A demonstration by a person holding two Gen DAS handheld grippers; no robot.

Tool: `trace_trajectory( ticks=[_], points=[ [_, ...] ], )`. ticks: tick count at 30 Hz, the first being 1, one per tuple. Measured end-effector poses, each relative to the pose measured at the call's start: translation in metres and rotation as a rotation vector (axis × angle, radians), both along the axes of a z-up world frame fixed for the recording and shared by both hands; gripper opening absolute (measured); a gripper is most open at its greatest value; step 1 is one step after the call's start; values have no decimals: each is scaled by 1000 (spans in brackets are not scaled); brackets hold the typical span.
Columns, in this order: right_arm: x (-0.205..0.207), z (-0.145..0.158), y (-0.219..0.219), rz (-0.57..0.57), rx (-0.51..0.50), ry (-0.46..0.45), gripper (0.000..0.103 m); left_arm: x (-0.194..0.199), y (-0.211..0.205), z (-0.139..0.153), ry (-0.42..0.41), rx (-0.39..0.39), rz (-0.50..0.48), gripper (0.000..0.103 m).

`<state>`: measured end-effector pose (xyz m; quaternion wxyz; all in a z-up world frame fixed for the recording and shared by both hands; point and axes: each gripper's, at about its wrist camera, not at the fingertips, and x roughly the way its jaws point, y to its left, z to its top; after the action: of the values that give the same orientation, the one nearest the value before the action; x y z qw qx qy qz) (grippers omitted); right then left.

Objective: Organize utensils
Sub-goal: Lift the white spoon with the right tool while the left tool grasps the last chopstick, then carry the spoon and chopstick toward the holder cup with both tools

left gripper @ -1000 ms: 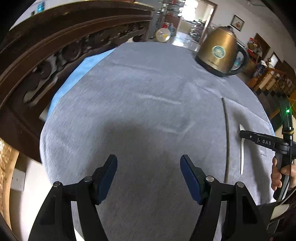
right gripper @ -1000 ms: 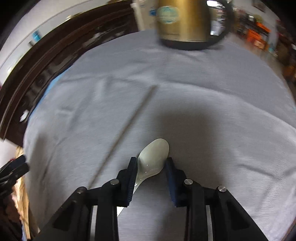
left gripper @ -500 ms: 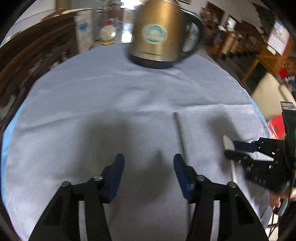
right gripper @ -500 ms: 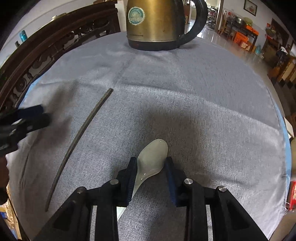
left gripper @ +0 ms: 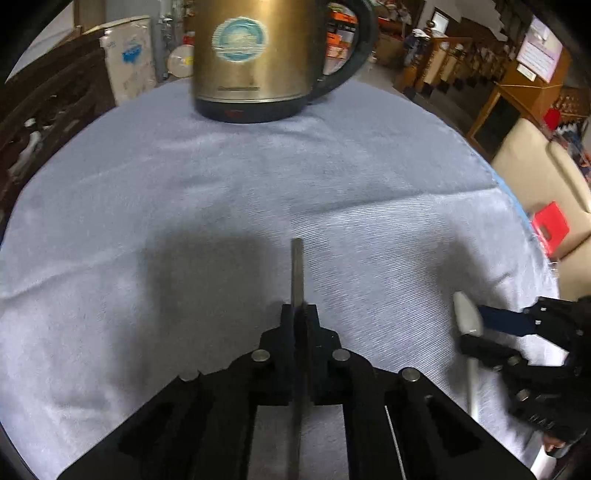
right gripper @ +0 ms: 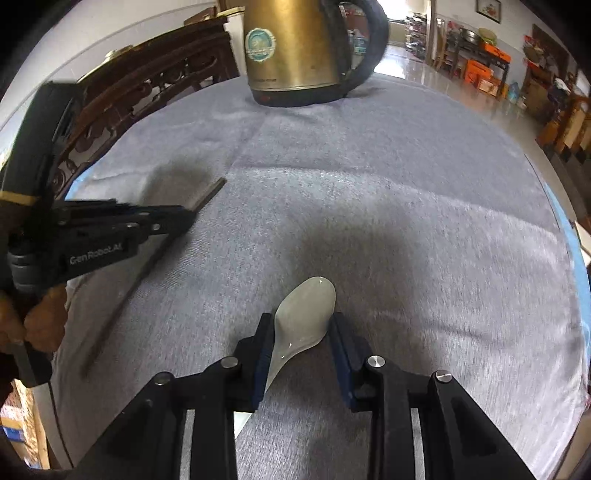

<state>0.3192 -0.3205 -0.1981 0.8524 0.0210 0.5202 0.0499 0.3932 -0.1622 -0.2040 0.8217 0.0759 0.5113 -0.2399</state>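
Your left gripper (left gripper: 298, 314) has just closed and now clamps the dark chopstick (left gripper: 297, 269), whose long axis runs straight ahead between the pads, its free end pointing toward the gold kettle (left gripper: 258, 59) on the grey cloth (left gripper: 184, 184). Your right gripper (right gripper: 301, 332) grips the white spoon (right gripper: 304, 314): bowl forward beyond the fingertips, handle back between the jaws.

Carved dark wooden furniture (right gripper: 155, 92), glossy tiled floor (right gripper: 417, 62), white wall (right gripper: 461, 14), cream sofa (left gripper: 532, 173)
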Motion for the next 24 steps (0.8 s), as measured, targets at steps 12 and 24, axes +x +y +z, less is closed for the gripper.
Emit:
trace_trajectory(
  ticks=[12,24],
  points=[
    [-58,29,-22,-104,64,-149,32,-57,104,36,-78,-105,180,5],
    [-153,68,-44,-321,156,-396,32,-134,167,77,-207,-253,310,5]
  ],
)
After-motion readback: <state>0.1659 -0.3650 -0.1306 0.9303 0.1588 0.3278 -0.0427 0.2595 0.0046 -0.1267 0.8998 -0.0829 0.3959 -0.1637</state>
